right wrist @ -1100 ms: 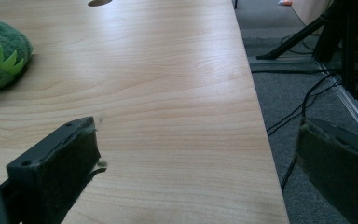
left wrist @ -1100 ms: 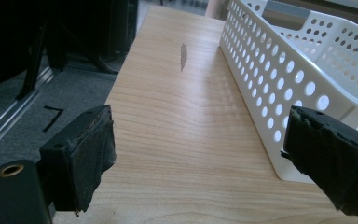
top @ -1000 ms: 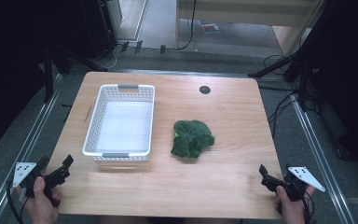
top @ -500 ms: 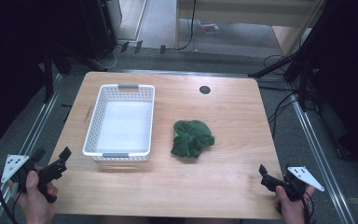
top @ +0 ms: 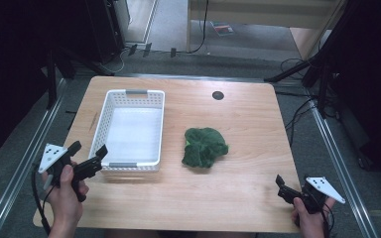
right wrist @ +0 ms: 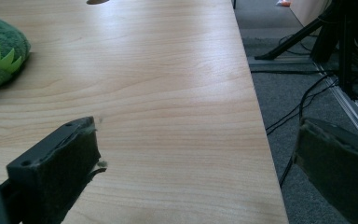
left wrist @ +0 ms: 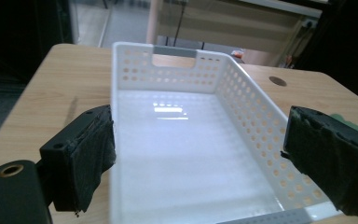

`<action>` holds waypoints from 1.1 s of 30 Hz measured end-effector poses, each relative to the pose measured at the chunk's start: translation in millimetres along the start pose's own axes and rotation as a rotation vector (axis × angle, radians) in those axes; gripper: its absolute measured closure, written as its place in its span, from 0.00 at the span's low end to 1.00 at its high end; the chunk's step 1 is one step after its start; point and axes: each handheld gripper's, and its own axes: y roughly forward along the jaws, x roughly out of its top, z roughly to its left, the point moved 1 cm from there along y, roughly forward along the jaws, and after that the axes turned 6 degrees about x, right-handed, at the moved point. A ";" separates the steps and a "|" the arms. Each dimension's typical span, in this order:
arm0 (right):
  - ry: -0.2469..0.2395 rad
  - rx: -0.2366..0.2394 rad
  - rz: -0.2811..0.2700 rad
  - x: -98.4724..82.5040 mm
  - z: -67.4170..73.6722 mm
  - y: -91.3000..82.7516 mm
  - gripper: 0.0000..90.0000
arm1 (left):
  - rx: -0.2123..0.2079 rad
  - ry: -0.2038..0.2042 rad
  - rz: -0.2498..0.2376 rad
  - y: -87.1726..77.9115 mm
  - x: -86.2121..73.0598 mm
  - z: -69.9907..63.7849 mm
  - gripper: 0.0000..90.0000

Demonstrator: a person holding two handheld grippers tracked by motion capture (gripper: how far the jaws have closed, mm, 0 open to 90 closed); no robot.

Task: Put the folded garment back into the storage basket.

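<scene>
Left tool (top: 88,157) hangs at the near left corner of the pale wooden counter (top: 248,124), its two black padded jaws spread wide with nothing between them. In the left gripper view those jaws frame the near end of the white perforated plastic basket (left wrist: 186,154) — the tool sits just short of the basket's near rim, touching nothing as far as can be seen. The basket itself stands on the left half of the counter, long side running away from the person, and its smooth floor is bare.

Right tool (top: 288,189) rests low at the near right corner, jaws likewise parted and empty; the right gripper view looks across open wood toward the counter's right edge, with a bit of green fabric at the far left.

That fabric belongs to the crumpled green plush cloth toy (top: 204,147), which lies on the counter just right of the basket and apart from it, roughly midway between the two tools and out of reach of both for now. A small dark round grommet (top: 218,95) sits in the wood farther back.

Judging by this layout, the work looks barely begun — likely the green toy is meant for the basket, and nothing has been gripped, lifted or placed. Still ahead: approach the toy, close on it, carry it over the rim, release.
</scene>
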 end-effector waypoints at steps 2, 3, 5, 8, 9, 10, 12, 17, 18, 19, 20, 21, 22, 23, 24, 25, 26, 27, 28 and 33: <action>0.000 0.002 -0.001 0.0 0.0 0.0 0.00 | -0.011 0.013 0.009 4.0 2.4 -8.6 0.10; 0.000 0.001 -0.001 0.0 0.0 -0.1 0.00 | 0.000 0.022 0.011 6.9 3.7 -15.3 0.10; 0.000 0.005 -0.002 0.0 -0.2 0.0 0.00 | -0.022 0.030 0.009 11.6 5.3 -25.1 0.04; -0.002 0.008 0.001 0.0 -0.1 0.0 0.00 | -0.049 0.049 0.022 20.0 6.4 -39.3 0.02; -0.003 0.008 0.001 0.0 0.0 0.2 0.00 | -0.049 0.049 0.022 20.0 6.4 -39.3 0.02; -0.003 0.008 0.001 0.0 0.0 0.2 0.00 | -0.054 0.052 0.026 23.7 6.4 -45.3 0.02; -0.003 0.008 0.001 0.0 0.1 0.1 0.00 | -0.071 0.059 0.039 30.4 6.2 -55.0 0.02; -0.001 0.008 0.000 0.0 -0.1 -0.1 0.00 | -0.096 0.077 0.054 42.2 2.9 -77.4 0.00; -0.001 0.009 0.000 0.0 -0.1 -0.1 0.00 | -0.092 0.074 0.050 43.4 2.4 -80.6 0.00; -0.001 0.010 0.000 0.0 -0.2 -0.1 0.00 | -0.098 0.074 0.053 45.2 1.8 -85.2 0.00; -0.001 0.010 -0.001 0.0 -0.3 -0.1 0.00 | -0.106 0.072 0.053 46.9 1.3 -88.9 0.00; -0.001 0.011 -0.001 0.0 -0.2 -0.1 0.00 | -0.115 0.081 0.059 49.7 0.4 -95.3 0.00; -0.001 0.011 -0.001 0.0 -0.2 -0.1 0.00 | -0.115 0.081 0.059 49.7 0.4 -95.3 0.00; -0.001 0.011 -0.001 0.0 -0.2 -0.2 0.00 | -0.123 0.088 0.064 51.7 -0.3 -100.0 0.00; -0.002 0.011 -0.001 -0.1 -0.2 -0.2 0.00 | -0.129 0.089 0.068 52.9 -0.7 -102.8 0.00; -0.002 0.011 -0.001 -0.1 -0.2 -0.2 0.00 | -0.132 0.094 0.071 54.3 -1.2 -106.4 0.00; -0.003 0.011 -0.001 -0.1 -0.2 -0.2 0.00 | -0.140 0.095 0.075 56.3 -1.8 -110.6 0.00; 0.000 0.010 0.000 -0.1 0.1 -0.3 0.00 | -0.143 0.095 0.080 57.9 -2.3 -113.7 0.00; -0.002 0.011 -0.001 -0.1 -0.1 -0.2 0.00 | -0.147 0.092 0.084 59.9 -2.8 -117.2 0.00; -0.001 0.011 0.001 -0.1 0.1 -0.3 0.00 | -0.168 0.095 0.112 69.0 -6.3 -132.3 0.00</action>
